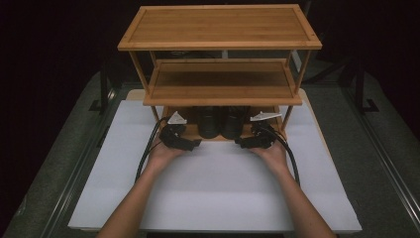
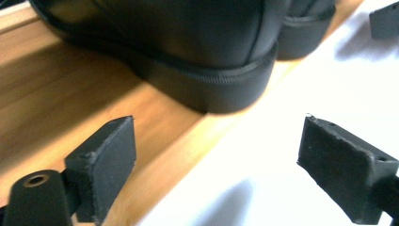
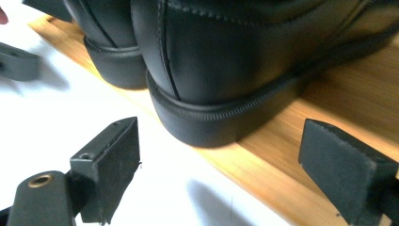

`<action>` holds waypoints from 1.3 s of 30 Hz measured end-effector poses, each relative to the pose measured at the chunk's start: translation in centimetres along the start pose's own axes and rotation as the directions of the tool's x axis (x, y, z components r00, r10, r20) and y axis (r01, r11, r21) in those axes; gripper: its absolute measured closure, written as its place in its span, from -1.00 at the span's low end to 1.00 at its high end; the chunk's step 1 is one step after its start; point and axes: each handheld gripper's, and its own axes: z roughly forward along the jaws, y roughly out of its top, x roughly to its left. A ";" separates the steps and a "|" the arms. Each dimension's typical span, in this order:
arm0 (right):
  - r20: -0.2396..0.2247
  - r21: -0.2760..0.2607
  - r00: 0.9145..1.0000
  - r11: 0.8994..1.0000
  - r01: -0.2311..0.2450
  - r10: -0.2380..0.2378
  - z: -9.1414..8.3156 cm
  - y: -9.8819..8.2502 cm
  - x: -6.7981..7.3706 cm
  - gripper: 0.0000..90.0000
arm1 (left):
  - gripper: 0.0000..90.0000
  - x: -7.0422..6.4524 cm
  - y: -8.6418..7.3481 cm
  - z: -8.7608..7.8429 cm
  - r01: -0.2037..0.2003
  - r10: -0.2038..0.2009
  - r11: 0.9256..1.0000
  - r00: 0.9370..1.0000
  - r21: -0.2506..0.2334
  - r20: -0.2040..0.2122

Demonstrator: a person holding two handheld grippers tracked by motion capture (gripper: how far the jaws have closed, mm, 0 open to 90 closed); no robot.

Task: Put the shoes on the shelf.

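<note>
Right now both grippers sit at the bottom shelf [image 1: 173,133] of the wooden rack [image 1: 218,27], jaws spread wide and empty. The left gripper [image 1: 195,143] faces the left shoe [image 1: 210,121], the right gripper [image 1: 240,143] the right shoe [image 1: 234,121]. To my eye, each should square up on its heel and straddle it evenly before squeezing, so neither shoe twists.

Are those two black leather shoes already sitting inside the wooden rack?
Yes. Both black leather shoes stand upright on the bamboo rack's bottom shelf, heels at its front edge.
</note>
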 end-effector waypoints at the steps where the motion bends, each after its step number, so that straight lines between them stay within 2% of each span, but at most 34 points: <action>1: 0.000 0.000 1.000 1.000 0.000 0.000 0.0 0.0 0.0 -0.76 | -0.76 -0.1 -0.2 -0.3 -0.001 0.001 1.000 1.000 0.002 0.000; 2: 0.003 0.001 1.000 1.000 0.001 -0.001 -0.5 -0.2 0.1 -0.77 | -0.77 -0.3 -0.6 -1.2 -0.005 0.005 1.000 1.000 0.001 -0.002; 3: 0.003 0.001 1.000 1.000 0.001 -0.001 -0.5 -0.2 0.1 -0.77 | -0.77 -0.3 -0.6 -1.2 -0.005 0.005 1.000 1.000 0.001 -0.002; 6: 0.010 -0.005 1.000 1.000 0.006 -0.006 -1.7 -0.8 0.3 -0.81 | -0.80 -0.6 -1.8 -2.8 -0.014 0.014 1.000 1.000 0.003 -0.012; 11: 0.004 -0.025 1.000 1.000 0.013 -0.013 -3.2 -1.6 0.3 -0.81 | -0.81 -1.0 -3.2 -4.4 -0.003 0.003 1.000 1.000 0.010 -0.016; 13: 0.004 -0.036 1.000 0.999 0.011 -0.011 -3.9 -2.0 0.5 -0.81 | -0.81 -1.2 -4.0 -5.2 -0.003 0.003 1.000 1.000 0.015 -0.031; 16: -0.003 -0.054 1.000 0.998 0.019 -0.019 -5.5 -3.1 0.6 -0.81 | -0.81 -1.5 -5.0 -6.4 0.002 -0.002 1.000 0.999 0.017 -0.040; 19: -0.003 -0.057 1.000 0.998 0.022 -0.022 -6.3 -3.8 0.8 -0.81 | -0.81 -1.9 -6.1 -7.6 0.010 -0.009 1.000 0.999 0.015 -0.050; 20: 0.004 -0.060 1.000 0.998 0.024 -0.024 -7.1 -4.5 0.8 -0.81 | -0.81 -2.1 -6.8 -8.5 0.012 -0.011 1.000 0.998 0.020 -0.057; 23: 0.006 -0.056 1.000 0.998 0.019 -0.019 -7.9 -5.2 0.9 -0.81 | -0.81 -2.4 -7.5 -9.4 0.012 -0.011 1.000 0.997 0.016 -0.075; 24: 0.016 -0.055 1.000 0.998 0.023 -0.022 -8.7 -6.0 0.9 -0.81 | -0.81 -2.6 -7.9 -9.8 0.014 -0.012 1.000 0.997 0.016 -0.079; 27: 0.025 -0.059 0.999 0.998 0.021 -0.020 -9.6 -6.8 0.8 -0.81 | -0.81 -3.0 -9.1 -11.2 0.007 -0.004 1.000 0.995 0.026 -0.102; 28: 0.033 -0.057 0.999 0.998 0.015 -0.013 -10.4 -7.7 0.6 -0.81 | -0.81 -3.2 -9.8 -11.7 0.008 -0.005 0.999 0.994 0.032 -0.110; 30: 0.037 -0.055 0.999 0.998 0.013 -0.011 -10.8 -8.2 0.5 -0.81 | -0.81 -3.3 -10.3 -12.2 0.010 -0.006 0.999 0.993 0.036 -0.115; 32: 0.058 -0.034 0.998 0.999 0.016 -0.014 -11.9 -9.8 0.2 -0.81 | -0.81 -3.5 -11.5 -12.9 0.018 -0.011 0.999 0.992 0.050 -0.126; 33: 0.058 -0.034 0.998 0.999 0.016 -0.014 -11.9 -9.8 0.2 -0.81 | -0.81 -3.5 -11.5 -12.9 0.018 -0.011 0.999 0.992 0.050 -0.126; 36: 0.100 -0.002 0.995 1.000 0.013 -0.013 -13.3 -11.9 -0.2 -0.81 | -0.81 -3.9 -13.1 -13.7 0.010 0.005 0.995 0.990 0.101 -0.143; 39: 0.124 0.010 0.992 1.000 0.009 -0.010 -14.0 -12.7 -0.4 -0.81 | -0.81 -3.9 -13.8 -13.9 0.020 -0.004 0.994 0.990 0.110 -0.140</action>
